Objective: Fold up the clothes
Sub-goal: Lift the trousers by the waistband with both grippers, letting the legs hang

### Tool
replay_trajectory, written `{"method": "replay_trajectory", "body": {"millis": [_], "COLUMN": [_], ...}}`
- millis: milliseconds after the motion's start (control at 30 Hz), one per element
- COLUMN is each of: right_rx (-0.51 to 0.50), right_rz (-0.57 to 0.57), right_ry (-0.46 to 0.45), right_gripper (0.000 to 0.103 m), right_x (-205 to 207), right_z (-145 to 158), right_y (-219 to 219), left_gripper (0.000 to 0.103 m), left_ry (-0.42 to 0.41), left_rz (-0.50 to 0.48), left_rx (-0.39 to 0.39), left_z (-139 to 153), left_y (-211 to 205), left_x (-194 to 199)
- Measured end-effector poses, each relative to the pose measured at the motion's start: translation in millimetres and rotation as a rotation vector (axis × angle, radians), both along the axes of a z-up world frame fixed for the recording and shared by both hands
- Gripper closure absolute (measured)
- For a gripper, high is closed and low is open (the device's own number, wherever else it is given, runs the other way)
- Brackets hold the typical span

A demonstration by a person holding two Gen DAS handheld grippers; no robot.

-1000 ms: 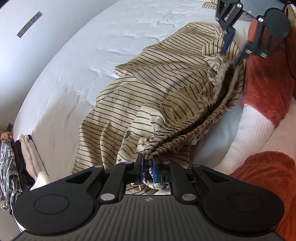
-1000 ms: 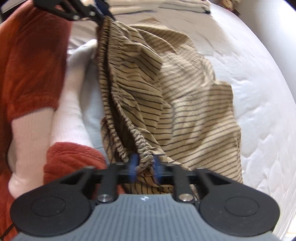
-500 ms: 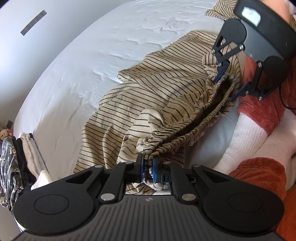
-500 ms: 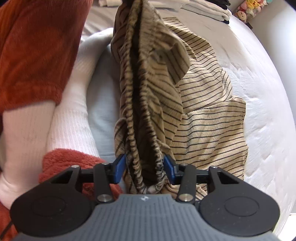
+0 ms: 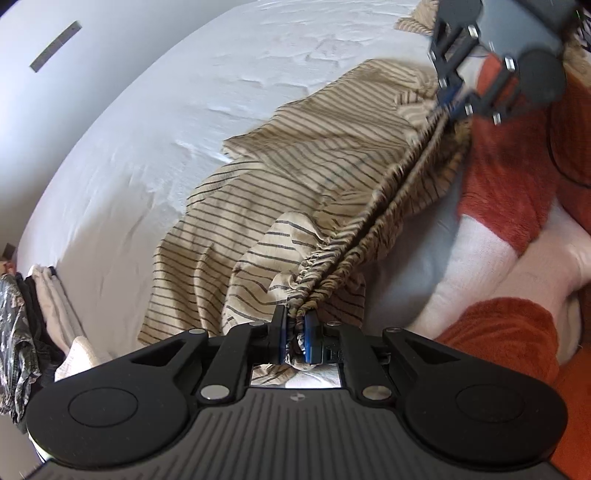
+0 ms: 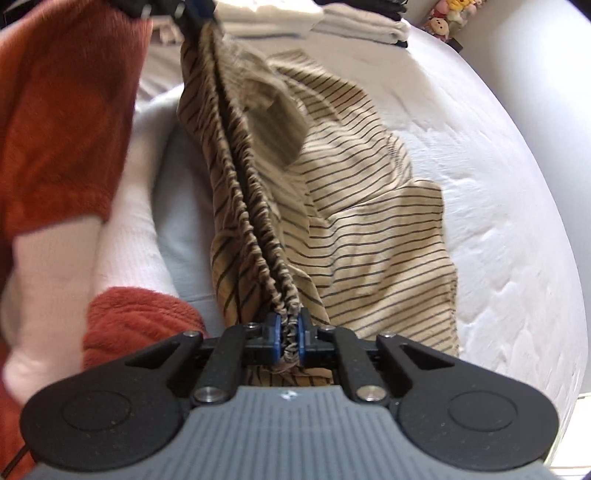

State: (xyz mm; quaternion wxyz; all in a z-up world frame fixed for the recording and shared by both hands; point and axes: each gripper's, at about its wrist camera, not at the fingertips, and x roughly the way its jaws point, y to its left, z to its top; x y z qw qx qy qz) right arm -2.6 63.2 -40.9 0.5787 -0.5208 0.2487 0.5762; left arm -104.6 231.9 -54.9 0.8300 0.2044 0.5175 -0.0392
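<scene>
the striped garment [image 5: 306, 192] is a beige, thin cloth with narrow dark lines running across it, and it lies crumpled on the white bed [image 5: 155, 122], its loose lower part spread in soft folds toward the middle of the mattress. its gathered elastic waistband [image 5: 373, 221] is lifted off the sheet and pulled into a taut, ruffled cord between the two tools, the two layers of the band pressed close so that only a dark slit shows between them. the left gripper [image 5: 295, 338] is clamped on one end of that band, with bunched fabric squeezed between its blue pads. the right gripper [image 6: 289, 338] is closing its jaws on the other end, and the puckered band sits between its blue pads, which press on it from both sides; in the left wrist view this same tool appears blurred at the upper right, with the band running up into it. below the waistband the cloth hangs in a deep pocket-like fold before flattening onto the bed. beside the garment, touching its edge, are the person's legs in rust-coloured fleece trousers [image 6: 62, 122] and white socks [image 6: 125, 236]. a stack of folded clothes [image 5: 33, 317] lies at the far edge of the bed, well apart from the garment, and small plush toys [image 6: 448, 16] sit beyond the mattress corner.
</scene>
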Motion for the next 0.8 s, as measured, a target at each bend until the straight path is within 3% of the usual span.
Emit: {"method": "replay_trajectory", "body": {"millis": [200, 300, 667, 800], "right_rx": [0.049, 0.073, 0.162, 0.255], "right_rz": [-0.037, -0.043, -0.160, -0.226], "right_ry": [-0.027, -0.116, -0.395, -0.508], "right_gripper": [0.094, 0.094, 0.094, 0.094], "right_x": [8.8, 16.6, 87.2, 120.0], "right_z": [56.7, 73.4, 124.7, 147.0], "right_y": [-1.6, 9.7, 95.9, 133.6], "left_gripper": [0.093, 0.093, 0.093, 0.093], "left_ry": [-0.007, -0.029, -0.182, -0.283], "left_rz": [-0.020, -0.015, 0.104, 0.163], "left_rx": [-0.015, 0.030, 0.328, 0.455], "left_z": [10.6, 22.9, 94.5, 117.8], "left_y": [-1.2, -0.1, 51.4, 74.2], "left_x": [4.0, 19.2, 122.8, 164.2]}}
